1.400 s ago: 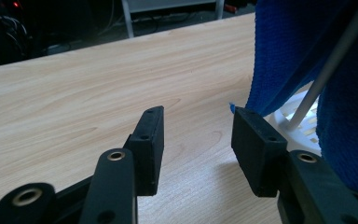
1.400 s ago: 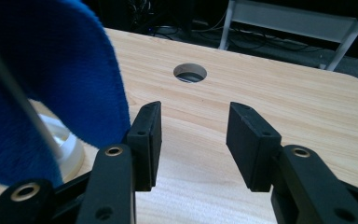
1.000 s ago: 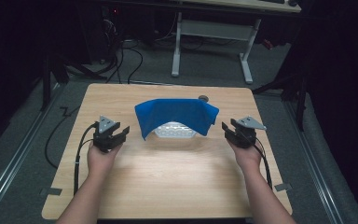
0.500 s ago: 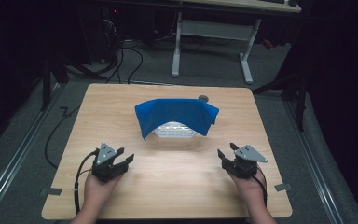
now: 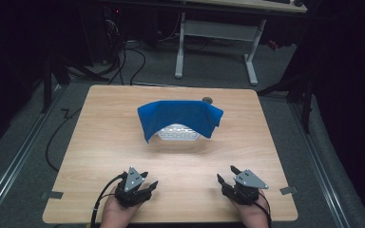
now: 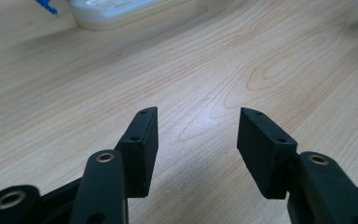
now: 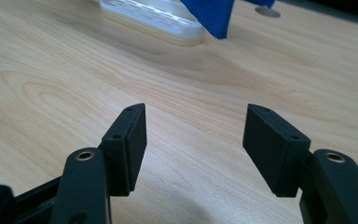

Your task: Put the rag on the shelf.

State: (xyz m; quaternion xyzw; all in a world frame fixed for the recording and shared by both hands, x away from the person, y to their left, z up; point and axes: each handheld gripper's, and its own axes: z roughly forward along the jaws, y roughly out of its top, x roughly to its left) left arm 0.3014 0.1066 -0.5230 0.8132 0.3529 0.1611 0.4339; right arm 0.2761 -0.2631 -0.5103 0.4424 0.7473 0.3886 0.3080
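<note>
1. A white slotted basket (image 5: pixel 178 132) sits at mid-table with a blue cloth (image 5: pixel 179 117) draped over it; its long axis runs side to side across the table, crosswise to both grippers, and the cloth's open front faces the person.
2. No brand, label or writing can be read on the basket or the cloth.
3. The basket lies well ahead of both grippers, to the right of the left gripper (image 5: pixel 148 186) and to the left of the right gripper (image 5: pixel 225 175).
4. The left gripper rests near the table's (image 5: pixel 100 142) near edge, its jaws spread wide with nothing between them.
5. The right gripper, level with it and well apart, likewise gapes wide and empty.
6. A small round dark object (image 5: pixel 207 100) sits just behind the cloth's right end.
</note>
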